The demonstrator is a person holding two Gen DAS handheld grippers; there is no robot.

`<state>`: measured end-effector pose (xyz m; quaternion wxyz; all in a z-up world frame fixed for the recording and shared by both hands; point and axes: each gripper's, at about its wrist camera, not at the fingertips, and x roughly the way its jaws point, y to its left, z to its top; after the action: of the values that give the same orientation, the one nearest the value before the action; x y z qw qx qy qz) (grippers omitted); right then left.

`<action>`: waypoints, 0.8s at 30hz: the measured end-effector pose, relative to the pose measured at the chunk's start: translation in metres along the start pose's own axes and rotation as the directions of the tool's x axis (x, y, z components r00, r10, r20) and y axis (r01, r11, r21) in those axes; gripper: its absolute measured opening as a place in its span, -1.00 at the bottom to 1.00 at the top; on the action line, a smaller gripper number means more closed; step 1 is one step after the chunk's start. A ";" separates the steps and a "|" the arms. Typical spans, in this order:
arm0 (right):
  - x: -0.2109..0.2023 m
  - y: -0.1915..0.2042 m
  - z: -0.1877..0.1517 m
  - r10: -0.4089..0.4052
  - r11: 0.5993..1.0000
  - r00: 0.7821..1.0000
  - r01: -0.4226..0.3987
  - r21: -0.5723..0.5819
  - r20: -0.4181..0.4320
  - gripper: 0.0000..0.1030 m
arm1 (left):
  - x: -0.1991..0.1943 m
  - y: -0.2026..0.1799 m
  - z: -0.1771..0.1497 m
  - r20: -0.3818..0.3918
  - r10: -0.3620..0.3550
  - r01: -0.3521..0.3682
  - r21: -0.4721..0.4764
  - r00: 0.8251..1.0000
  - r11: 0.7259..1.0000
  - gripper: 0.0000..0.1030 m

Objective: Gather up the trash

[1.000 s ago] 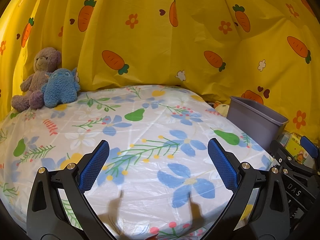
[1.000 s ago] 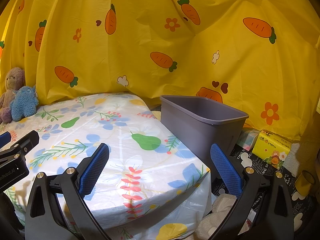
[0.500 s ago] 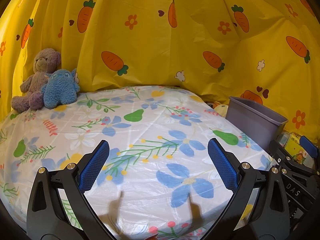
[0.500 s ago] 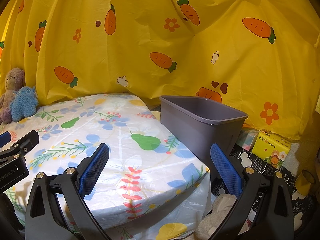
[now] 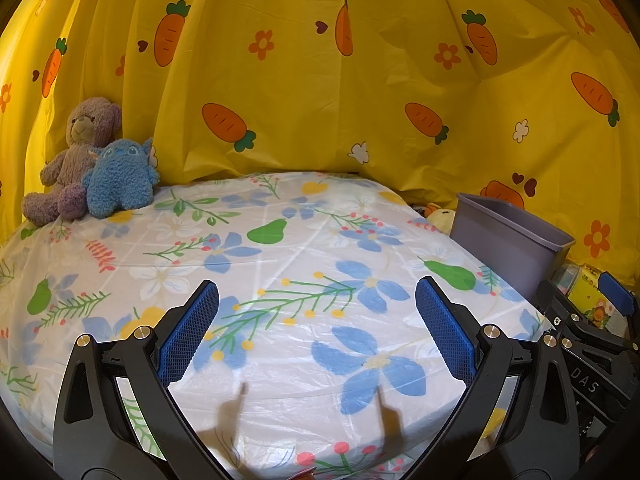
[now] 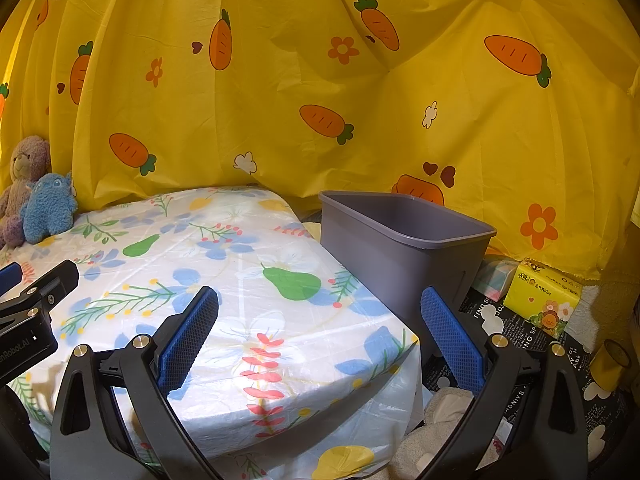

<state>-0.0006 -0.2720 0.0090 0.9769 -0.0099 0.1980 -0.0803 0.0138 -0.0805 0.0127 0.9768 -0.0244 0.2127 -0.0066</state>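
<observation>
A grey plastic bin (image 6: 404, 256) stands on the floor against the right side of the table; it also shows in the left wrist view (image 5: 508, 240). Its inside is hidden. My left gripper (image 5: 318, 336) is open and empty, held above the flowered tablecloth (image 5: 280, 264). My right gripper (image 6: 320, 338) is open and empty, over the table's right front corner (image 6: 384, 344), just left of the bin. No loose trash shows on the table top. Crumpled white paper (image 6: 448, 404) lies on the floor below the right gripper.
A purple teddy bear (image 5: 76, 152) and a blue plush toy (image 5: 120, 180) sit at the table's far left. A yellow tissue pack (image 6: 544, 300) and a yellow tape roll (image 6: 610, 364) lie on the floor right of the bin. A yellow carrot-print curtain (image 6: 320, 80) hangs behind.
Both grippers have stayed open and almost still; the views have shifted only very slightly.
</observation>
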 end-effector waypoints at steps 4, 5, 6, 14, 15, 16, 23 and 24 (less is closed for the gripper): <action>0.000 0.000 0.000 0.000 1.000 1.000 0.000 0.000 -0.001 0.89 | 0.000 0.000 0.000 0.000 0.000 0.000 0.000 1.000 1.000 0.89; 0.000 0.000 0.000 -0.001 1.000 1.000 0.001 0.000 -0.001 0.89 | 0.000 0.000 0.000 0.000 -0.001 0.001 0.000 1.000 1.000 0.89; 0.000 0.001 0.000 0.000 1.000 1.000 0.000 0.000 -0.001 0.89 | 0.000 0.000 0.000 0.001 -0.002 0.002 0.001 1.000 1.000 0.89; 0.000 0.000 0.000 -0.001 1.000 1.000 0.001 0.001 0.000 0.89 | -0.001 -0.001 0.000 0.000 -0.003 0.003 0.002 1.000 1.000 0.89; 0.000 0.000 0.000 -0.001 1.000 1.000 0.001 0.001 -0.001 0.89 | -0.001 -0.001 0.000 0.000 -0.002 0.002 0.001 1.000 1.000 0.89; 0.000 0.000 0.000 0.000 1.000 1.000 0.000 0.001 -0.001 0.89 | -0.001 -0.001 0.000 0.000 -0.002 0.002 0.002 1.000 1.000 0.89; 0.000 0.000 0.000 -0.001 1.000 1.000 0.001 0.001 0.000 0.89 | -0.001 -0.001 0.000 0.000 -0.002 0.002 0.003 1.000 1.000 0.89; 0.000 0.000 0.000 0.000 1.000 1.000 0.000 0.002 0.000 0.89 | -0.001 -0.001 0.000 -0.001 -0.003 0.003 0.003 1.000 1.000 0.89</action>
<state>-0.0004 -0.2720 0.0092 0.9768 -0.0091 0.1980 -0.0806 0.0131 -0.0819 0.0136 0.9768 -0.0230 0.2130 -0.0082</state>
